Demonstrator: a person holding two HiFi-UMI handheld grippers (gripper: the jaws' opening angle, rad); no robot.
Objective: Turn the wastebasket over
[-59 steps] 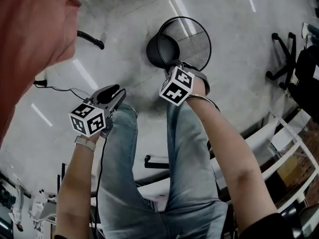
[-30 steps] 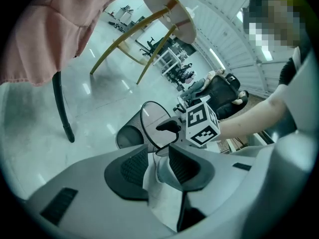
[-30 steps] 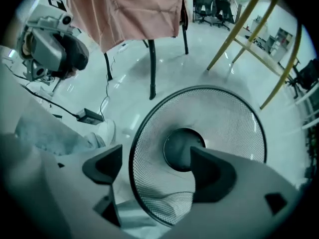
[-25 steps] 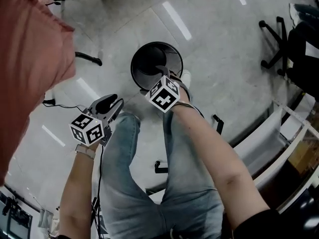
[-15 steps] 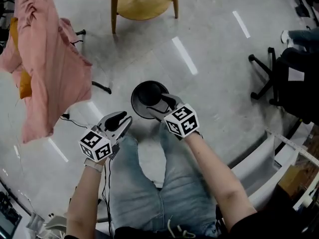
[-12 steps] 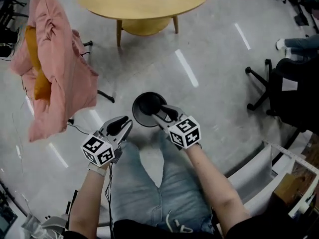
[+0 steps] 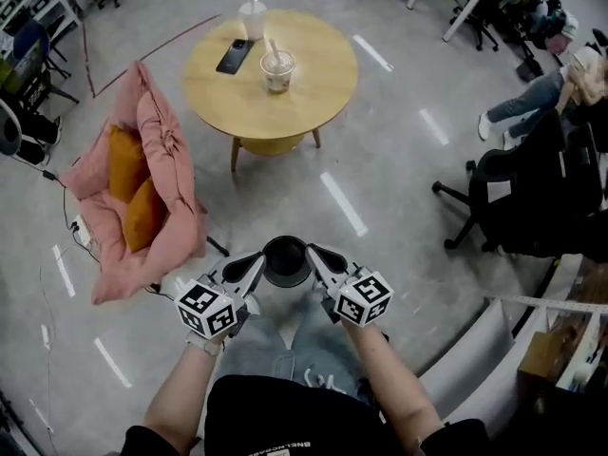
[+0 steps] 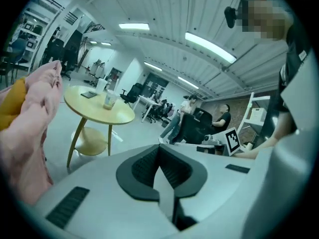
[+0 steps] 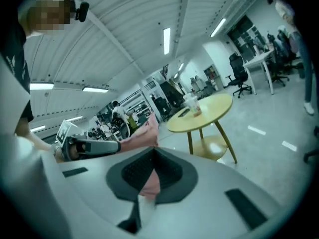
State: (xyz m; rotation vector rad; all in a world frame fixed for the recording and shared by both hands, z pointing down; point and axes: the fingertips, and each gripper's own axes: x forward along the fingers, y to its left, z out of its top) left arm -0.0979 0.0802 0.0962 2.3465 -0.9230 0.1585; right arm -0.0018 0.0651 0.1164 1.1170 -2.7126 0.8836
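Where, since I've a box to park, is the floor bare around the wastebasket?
The floor is bare between the wastebasket and the round table, and wider still from the table rightward to the black office chair. Crowded: the left, where the pink beanbag sprawls, and the tabletop, with a phone and cups.

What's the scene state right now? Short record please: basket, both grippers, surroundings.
wastebasket: on the floor, opening up, not held
left gripper: jaws together, just closed, nothing between them
right gripper: jaws together, just closed, nothing between them
gripper placement: one each side of the basket in the head view; basket absent from both gripper views
round table: beyond the basket; two cups and a phone on it
pink seat: left of the table, orange cushions in it
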